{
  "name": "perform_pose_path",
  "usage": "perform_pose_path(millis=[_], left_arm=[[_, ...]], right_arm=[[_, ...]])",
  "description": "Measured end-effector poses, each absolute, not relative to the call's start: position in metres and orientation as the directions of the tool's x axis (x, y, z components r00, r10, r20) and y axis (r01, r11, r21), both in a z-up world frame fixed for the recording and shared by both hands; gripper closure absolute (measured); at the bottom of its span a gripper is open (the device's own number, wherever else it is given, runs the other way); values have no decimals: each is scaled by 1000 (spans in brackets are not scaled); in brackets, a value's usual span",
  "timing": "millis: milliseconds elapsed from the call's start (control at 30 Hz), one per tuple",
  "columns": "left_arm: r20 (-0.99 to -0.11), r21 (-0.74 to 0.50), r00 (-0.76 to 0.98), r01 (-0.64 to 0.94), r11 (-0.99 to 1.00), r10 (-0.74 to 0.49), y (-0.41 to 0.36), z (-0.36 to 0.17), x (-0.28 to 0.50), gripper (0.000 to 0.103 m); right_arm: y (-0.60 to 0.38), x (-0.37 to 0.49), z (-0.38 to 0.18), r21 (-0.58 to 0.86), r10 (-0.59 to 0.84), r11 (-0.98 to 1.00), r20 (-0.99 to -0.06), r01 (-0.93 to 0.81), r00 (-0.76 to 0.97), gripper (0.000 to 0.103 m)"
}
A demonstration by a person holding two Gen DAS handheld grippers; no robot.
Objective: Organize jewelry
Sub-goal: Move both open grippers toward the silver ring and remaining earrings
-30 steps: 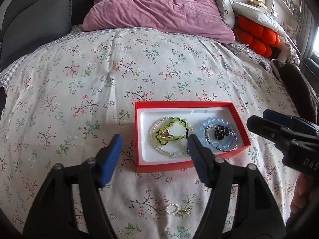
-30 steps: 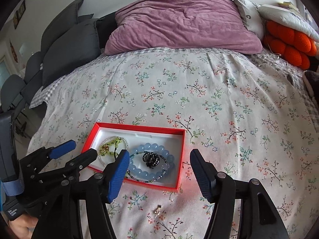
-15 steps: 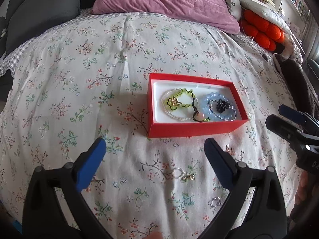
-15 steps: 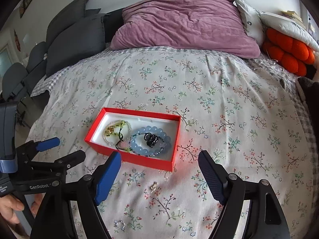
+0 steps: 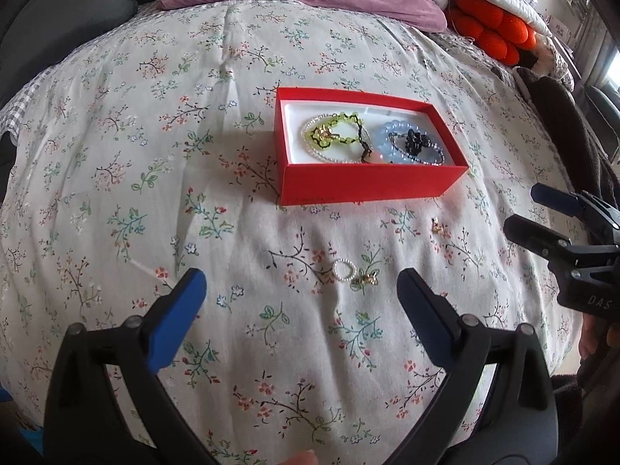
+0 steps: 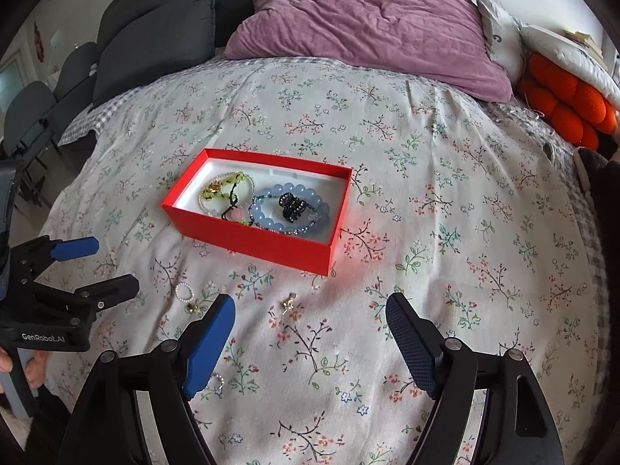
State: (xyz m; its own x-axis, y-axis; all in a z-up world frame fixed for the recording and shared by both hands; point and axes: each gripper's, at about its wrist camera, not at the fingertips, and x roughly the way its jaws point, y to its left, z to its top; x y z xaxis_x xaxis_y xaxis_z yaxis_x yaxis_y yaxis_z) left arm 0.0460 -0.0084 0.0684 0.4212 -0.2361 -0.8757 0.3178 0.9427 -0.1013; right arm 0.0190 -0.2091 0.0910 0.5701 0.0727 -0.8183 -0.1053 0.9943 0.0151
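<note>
Right wrist view: one red box [image 6: 267, 246], two claws [image 6: 310, 310] [image 6: 97, 263], both spread, empty.

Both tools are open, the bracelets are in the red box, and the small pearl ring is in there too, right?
Not quite. The pearl ring lies on the bedspread in front of the red box, as the left wrist view shows. The bracelets are inside.

Red box [image 6: 271, 246] of bracelets on floral bedspread [image 6: 445, 232]; right gripper [image 6: 310, 329] gaping, empty.
</note>
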Motion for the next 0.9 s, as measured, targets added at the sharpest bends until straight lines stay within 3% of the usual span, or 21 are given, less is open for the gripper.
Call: perform_pose_path(millis=[500, 767, 900], left_arm=[[-918, -41, 336, 445, 895, -209, -9, 28, 25, 5], [-913, -80, 311, 498, 864, -264, -13, 15, 16, 5], [-898, -103, 302, 564, 819, -321, -23, 12, 6, 12]], right_arm=[[-203, 13, 49, -48, 31, 987, -878, -153, 477, 22], [-203, 12, 31, -53, 27, 984, -899, -170, 437, 22], [-201, 5, 25, 4, 84, 982, -906, -190, 415, 22]])
